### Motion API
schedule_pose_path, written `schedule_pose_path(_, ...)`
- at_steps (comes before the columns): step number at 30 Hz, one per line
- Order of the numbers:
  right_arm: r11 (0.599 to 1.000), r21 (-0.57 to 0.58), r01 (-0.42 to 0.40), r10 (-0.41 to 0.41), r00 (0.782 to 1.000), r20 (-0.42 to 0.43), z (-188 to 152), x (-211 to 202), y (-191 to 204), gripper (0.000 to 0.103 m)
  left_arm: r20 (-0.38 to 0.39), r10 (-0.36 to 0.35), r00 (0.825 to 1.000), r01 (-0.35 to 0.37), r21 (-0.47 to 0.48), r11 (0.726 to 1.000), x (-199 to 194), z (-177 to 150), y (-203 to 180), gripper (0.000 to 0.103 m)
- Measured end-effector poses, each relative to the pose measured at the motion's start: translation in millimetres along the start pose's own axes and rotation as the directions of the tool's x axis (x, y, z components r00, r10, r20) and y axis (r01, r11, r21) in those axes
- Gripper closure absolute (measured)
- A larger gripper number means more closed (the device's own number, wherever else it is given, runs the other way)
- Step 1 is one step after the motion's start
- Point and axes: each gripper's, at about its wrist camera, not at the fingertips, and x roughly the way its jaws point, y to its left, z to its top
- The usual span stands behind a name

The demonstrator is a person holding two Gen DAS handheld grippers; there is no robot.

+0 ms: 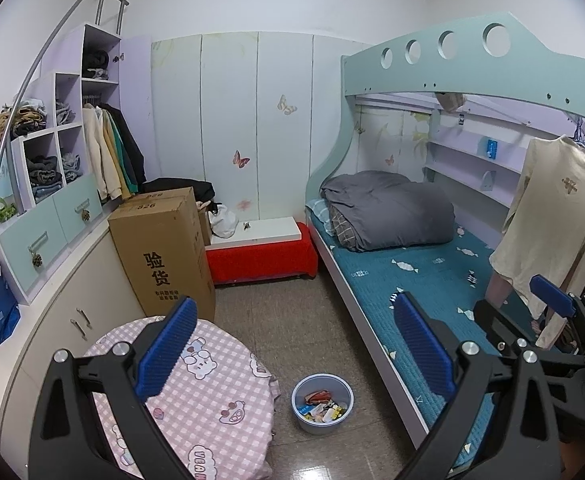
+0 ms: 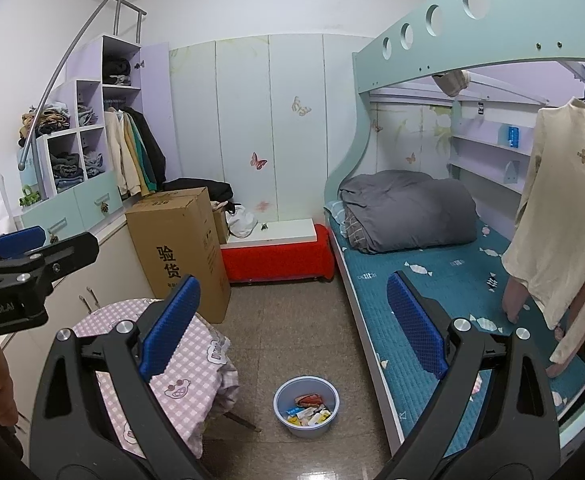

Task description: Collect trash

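where floor lies bare, bin sits between table and bed.

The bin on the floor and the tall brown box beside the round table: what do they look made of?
The bin looks like moulded plastic, pale blue and smooth with a faint sheen and a rolled rim; wrappers lie inside. The box looks like corrugated cardboard, matte brown with printed black characters and folded flap edges on top. Neither can be confirmed by touch.
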Motion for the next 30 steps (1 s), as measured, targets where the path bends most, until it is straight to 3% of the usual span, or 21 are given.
schedule_pose_path(10,1.000,0.004,-0.029,0.029,0.999,-0.013,3,9,-28,0.011,-0.012,0.022,1.000,-0.022,0.003,1.000,9,5,-21,0.006)
schedule_pose_path(30,1.000,0.018,-0.016,0.017,0.999,-0.047,-1,23,-20,0.011,-0.053,0.014,0.999,-0.014,0.008,1.000,28,6,-14,0.006)
